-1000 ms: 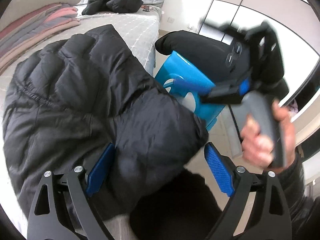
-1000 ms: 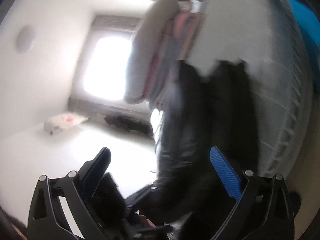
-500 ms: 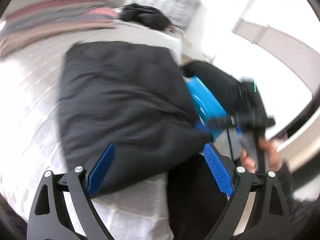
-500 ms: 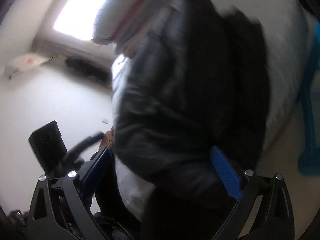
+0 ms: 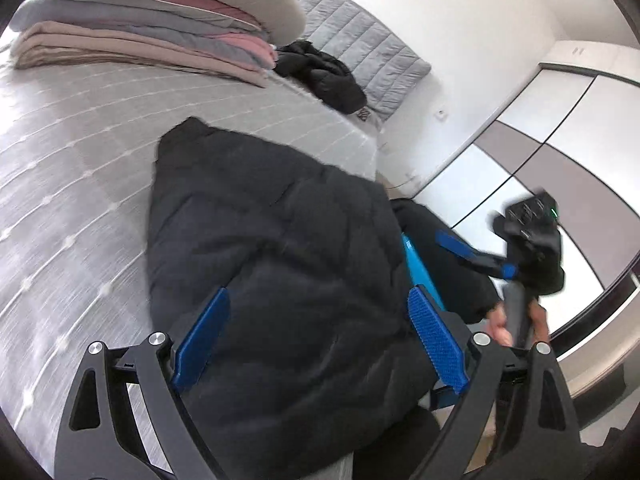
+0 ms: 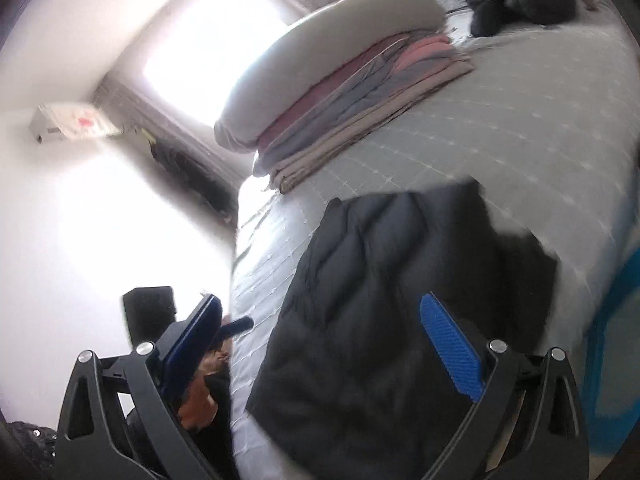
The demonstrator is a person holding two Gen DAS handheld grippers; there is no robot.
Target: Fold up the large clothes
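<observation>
A black puffer jacket (image 5: 272,264), bunched between the tools a second ago, now lies folded flat at the near edge of the bed (image 5: 80,168); left tool (image 5: 316,340) and right tool (image 6: 320,348) hover released, suggesting the fold is done.

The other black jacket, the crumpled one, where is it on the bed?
The crumpled jacket lies at the bed's far end against the grey quilted headboard, just right of the stack of folded bedding in both views.

A folded black puffer jacket (image 5: 272,264) lies on the grey bed (image 5: 80,152); the left gripper (image 5: 320,344) hovers wide open at six o'clock.
</observation>
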